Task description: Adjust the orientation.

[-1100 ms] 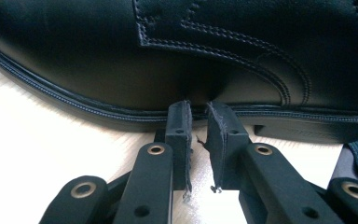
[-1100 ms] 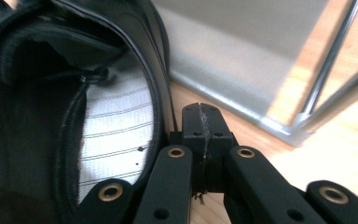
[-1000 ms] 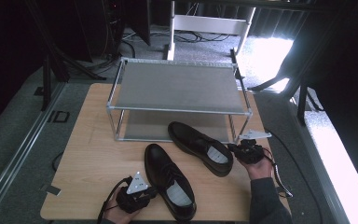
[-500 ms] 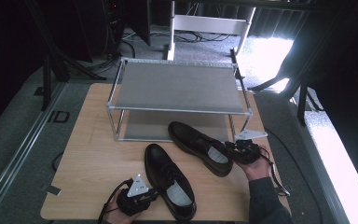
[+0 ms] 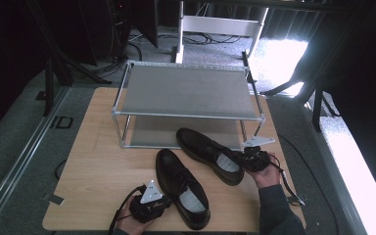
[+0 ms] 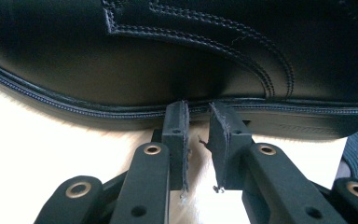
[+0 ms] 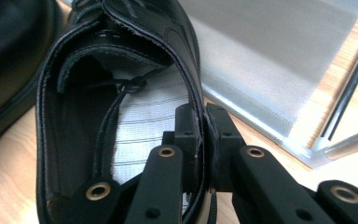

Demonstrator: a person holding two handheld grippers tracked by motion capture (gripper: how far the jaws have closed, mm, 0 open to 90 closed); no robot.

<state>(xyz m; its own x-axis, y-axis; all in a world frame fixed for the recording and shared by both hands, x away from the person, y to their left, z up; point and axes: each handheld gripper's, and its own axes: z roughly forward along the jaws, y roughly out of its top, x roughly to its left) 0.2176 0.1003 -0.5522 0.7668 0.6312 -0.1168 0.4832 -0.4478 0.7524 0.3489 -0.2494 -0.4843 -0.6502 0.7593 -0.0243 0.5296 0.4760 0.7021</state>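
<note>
Pinching stitched leather shoe (image 7: 121, 70) collar, right claw (image 7: 203, 135); ribbed welt.

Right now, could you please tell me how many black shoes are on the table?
2. One shoe lies near the front edge beside the left tool; the other shoe lies in front of the rack, its collar gripped by the right tool.

Two black leather shoes — one (image 5: 182, 191) at six o'clock, one (image 5: 208, 154) toward four — with white, faintly lined insoles and dark stitching, pale wood-grain table (image 5: 98, 166), silver-grey two-tier rack (image 5: 186, 93) at twelve, black gripper jaws with brass-coloured rivets
</note>
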